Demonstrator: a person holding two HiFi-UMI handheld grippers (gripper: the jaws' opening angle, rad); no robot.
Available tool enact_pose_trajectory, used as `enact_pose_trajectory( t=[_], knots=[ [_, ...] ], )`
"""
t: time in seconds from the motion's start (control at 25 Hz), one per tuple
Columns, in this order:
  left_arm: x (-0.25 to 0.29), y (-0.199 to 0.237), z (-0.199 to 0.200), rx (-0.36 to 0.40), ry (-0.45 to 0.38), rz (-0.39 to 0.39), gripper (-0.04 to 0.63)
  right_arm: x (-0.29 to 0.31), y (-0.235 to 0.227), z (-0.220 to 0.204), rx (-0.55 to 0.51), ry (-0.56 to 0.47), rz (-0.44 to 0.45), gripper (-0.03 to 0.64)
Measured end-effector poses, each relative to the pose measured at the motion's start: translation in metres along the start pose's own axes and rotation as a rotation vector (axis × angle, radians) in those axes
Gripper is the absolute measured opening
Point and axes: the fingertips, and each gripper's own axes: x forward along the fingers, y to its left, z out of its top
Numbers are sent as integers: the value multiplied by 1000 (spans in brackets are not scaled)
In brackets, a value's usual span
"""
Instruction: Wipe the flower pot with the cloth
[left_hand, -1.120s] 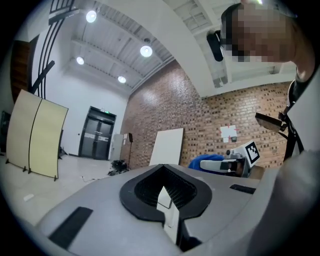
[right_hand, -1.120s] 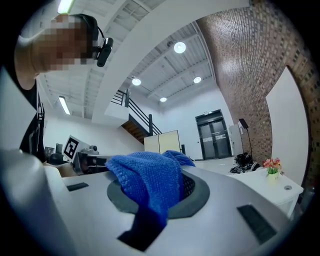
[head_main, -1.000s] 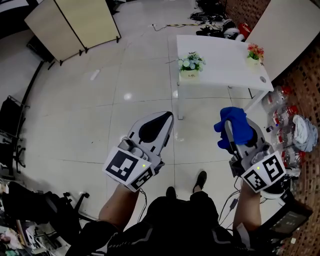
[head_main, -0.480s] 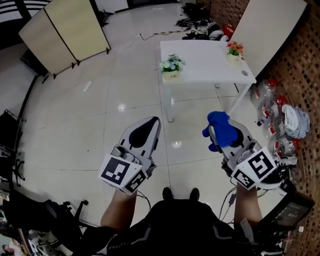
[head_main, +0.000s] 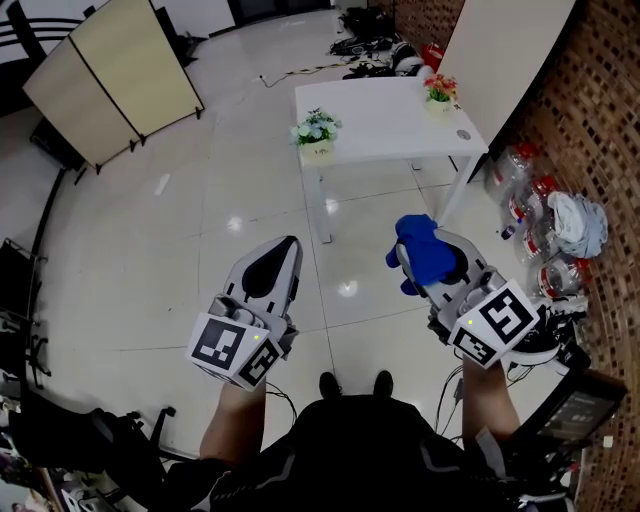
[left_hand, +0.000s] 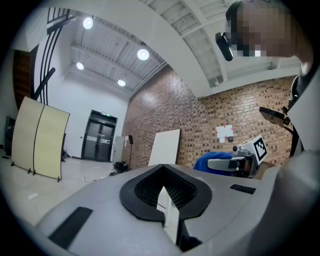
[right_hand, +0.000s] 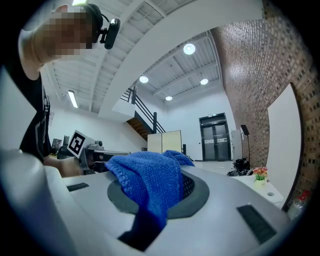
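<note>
Although the blue knitted cloth is already clamped between the jaws of the right gripper, with its loose end bunched over the tips, the wiping has not begun, as I judge it. The left gripper has its jaws fully together, with nothing between them. Both grippers are held level above the glossy white tiled floor, well apart from the white rectangular table ahead.

On the near left corner of this table stands a small cream flower pot with white and pale blue flowers. A second small pot with red and orange flowers stands near the far right corner. I cannot tell which of the two is to be wiped.

The whole work remains: to reach the table, probably to steady the pot with the free gripper, and to rub it with the cloth.

Clear plastic bottles lie beside the red brick wall, right of the table. A beige folding screen stands far to the left. Neither seems to block the approach.
</note>
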Motion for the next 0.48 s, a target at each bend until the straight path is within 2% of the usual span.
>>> enact_pose_trajectory(
  t=[0.16, 0.48],
  knots=[
    [0, -8, 0, 4, 9, 0, 5, -9, -2, 4, 4, -33, -13, 74],
    [-5, 3, -3, 2, 20, -16, 5, 7, 5, 1, 6, -24, -20, 75]
  ],
)
